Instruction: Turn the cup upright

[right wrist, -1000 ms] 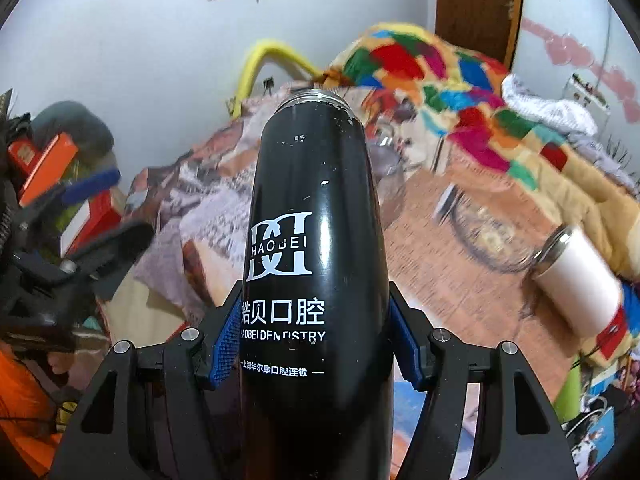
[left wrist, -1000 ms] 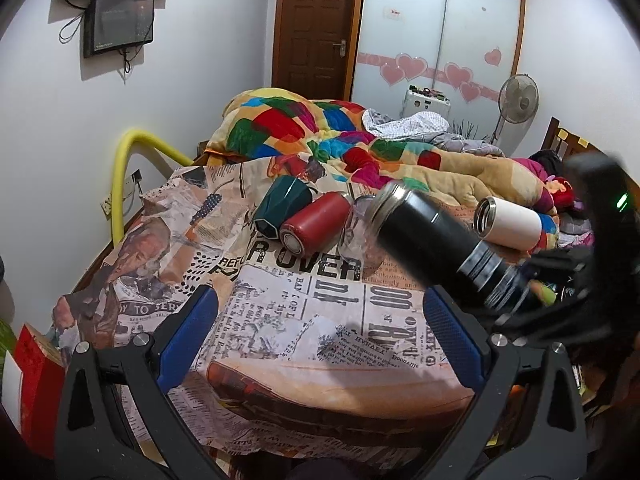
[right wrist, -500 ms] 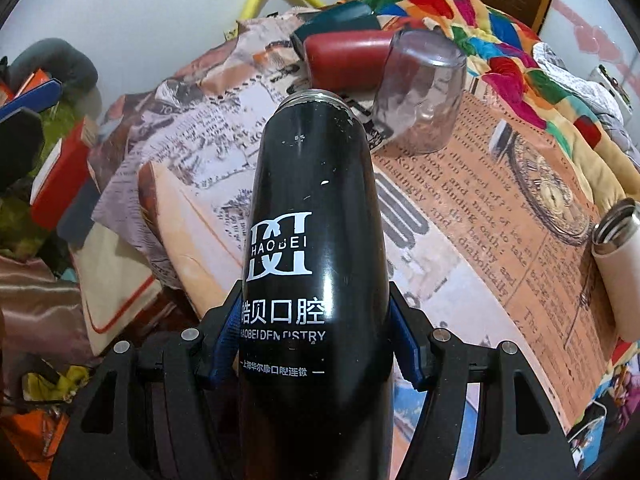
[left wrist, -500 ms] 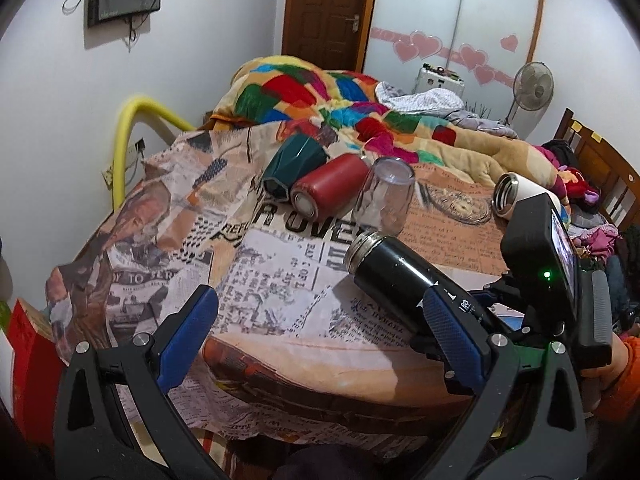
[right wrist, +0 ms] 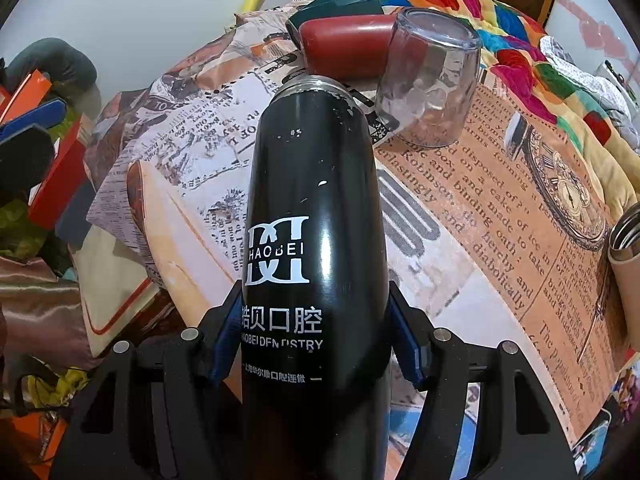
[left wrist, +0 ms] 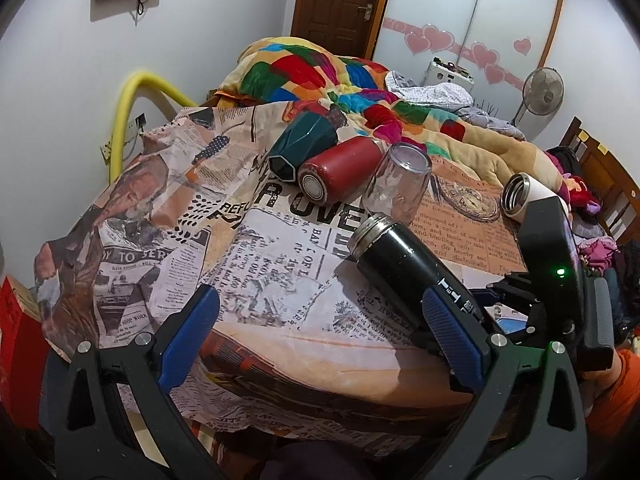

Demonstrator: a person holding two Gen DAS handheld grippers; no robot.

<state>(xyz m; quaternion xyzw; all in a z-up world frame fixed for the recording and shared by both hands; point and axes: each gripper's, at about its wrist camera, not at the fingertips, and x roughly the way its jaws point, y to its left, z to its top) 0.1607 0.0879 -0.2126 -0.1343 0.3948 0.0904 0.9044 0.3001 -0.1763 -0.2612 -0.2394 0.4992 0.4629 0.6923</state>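
Note:
My right gripper [right wrist: 316, 340] is shut on a black steel flask cup [right wrist: 312, 200] with white lettering. The cup is tilted, its open metal mouth pointing forward and down toward the newspaper-print cloth [right wrist: 500, 208]. In the left wrist view the same black cup [left wrist: 400, 264] slants low over the cloth, mouth toward the left, with the right gripper's body [left wrist: 556, 280] behind it. My left gripper [left wrist: 320, 320] is open and empty, near the table's front edge.
A clear glass [left wrist: 398, 188] stands upside down behind the black cup. A red cup [left wrist: 336, 172] and a dark green cup [left wrist: 302, 144] lie on their sides. A white flask [left wrist: 524, 196] lies at the right. Colourful bedding [left wrist: 360, 80] lies behind.
The right gripper has brought the black cup down and nearer to the cloth, mouth tipping lower toward the clear glass. The left gripper has stayed open with only a slight shift of view.

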